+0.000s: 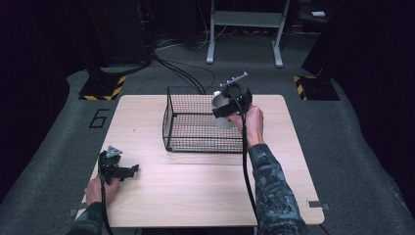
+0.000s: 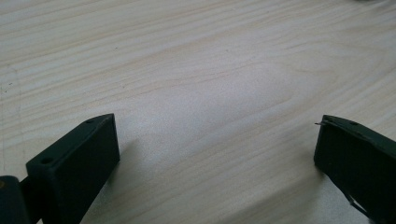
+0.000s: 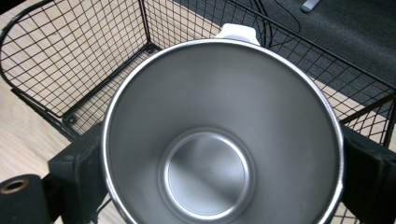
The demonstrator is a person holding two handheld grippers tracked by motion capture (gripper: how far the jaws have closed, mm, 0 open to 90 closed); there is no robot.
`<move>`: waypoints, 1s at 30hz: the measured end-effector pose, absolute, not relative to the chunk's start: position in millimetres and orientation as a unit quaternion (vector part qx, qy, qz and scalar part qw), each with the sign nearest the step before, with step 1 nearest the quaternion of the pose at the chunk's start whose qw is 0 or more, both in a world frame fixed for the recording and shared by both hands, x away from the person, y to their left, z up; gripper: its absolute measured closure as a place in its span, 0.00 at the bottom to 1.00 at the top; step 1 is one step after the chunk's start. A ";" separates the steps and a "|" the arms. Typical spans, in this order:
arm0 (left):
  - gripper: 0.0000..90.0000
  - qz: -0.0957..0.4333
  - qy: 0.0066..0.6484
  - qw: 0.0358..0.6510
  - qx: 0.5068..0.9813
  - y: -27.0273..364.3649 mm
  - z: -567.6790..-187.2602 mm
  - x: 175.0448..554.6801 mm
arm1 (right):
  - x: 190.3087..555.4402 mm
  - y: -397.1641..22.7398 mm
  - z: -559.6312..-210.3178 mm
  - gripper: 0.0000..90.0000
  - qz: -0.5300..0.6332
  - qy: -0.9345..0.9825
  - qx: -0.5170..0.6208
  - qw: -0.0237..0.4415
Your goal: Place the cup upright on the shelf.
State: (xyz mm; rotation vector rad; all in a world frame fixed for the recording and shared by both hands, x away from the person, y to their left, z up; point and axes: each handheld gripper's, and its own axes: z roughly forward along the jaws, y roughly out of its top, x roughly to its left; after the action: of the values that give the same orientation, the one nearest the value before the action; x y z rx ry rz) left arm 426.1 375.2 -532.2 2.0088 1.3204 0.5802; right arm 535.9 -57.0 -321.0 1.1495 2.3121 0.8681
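1. Right gripper (image 1: 230, 105) is clamped on the steel cup (image 3: 219, 135), one jaw each side of the wall just below the rim. You're looking straight down its empty bore, w/ a white tab (image 3: 237, 31) at the far rim.
2. The cup hangs over the black wire basket (image 1: 193, 120), at its right end, tilted a bit in the high view. Looks like you're mid-placement; can't tell if it's clear of the mesh floor.
3. To do it well: level the cup, lower it straight, keep off the right wall, and let go only once the base sits flat.
4. Left gripper (image 2: 217, 154): jaws wide apart, nothing btwn them, low over bare wood.
5. It's parked at the near left of the table (image 1: 195, 186), well apart from the basket, your left hand (image 1: 100, 188) on it.
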 end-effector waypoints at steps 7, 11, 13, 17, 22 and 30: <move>0.00 0.222 0.505 0.328 0.767 375.1 -532.2 426.1 | 546.5 -53.1 -329.2 0.07 0.310 0.831 0.418 0.199; 0.00 0.222 0.504 0.328 0.767 375.2 -532.2 426.1 | 552.6 -49.2 -335.7 0.07 0.309 0.828 0.426 0.193; 0.00 0.219 0.504 0.327 0.769 375.4 -531.8 426.0 | 556.8 -48.4 -340.4 0.07 0.309 0.827 0.430 0.188; 0.00 0.222 0.505 0.328 0.767 375.1 -532.2 426.1 | 563.0 -47.3 -347.4 0.07 0.302 0.829 0.434 0.184; 0.00 0.222 0.505 0.328 0.767 375.1 -532.2 426.1 | 569.3 -47.4 -356.9 0.07 0.293 0.827 0.446 0.176; 0.00 0.222 0.505 0.328 0.767 375.1 -532.2 426.1 | 577.0 -48.4 -374.5 0.07 0.284 0.824 0.464 0.159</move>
State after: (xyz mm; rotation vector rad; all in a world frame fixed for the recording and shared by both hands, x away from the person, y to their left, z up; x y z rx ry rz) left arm 426.1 375.1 -532.2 2.0074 1.3215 0.5807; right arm 577.0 -48.4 -374.5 1.3275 2.3541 0.8106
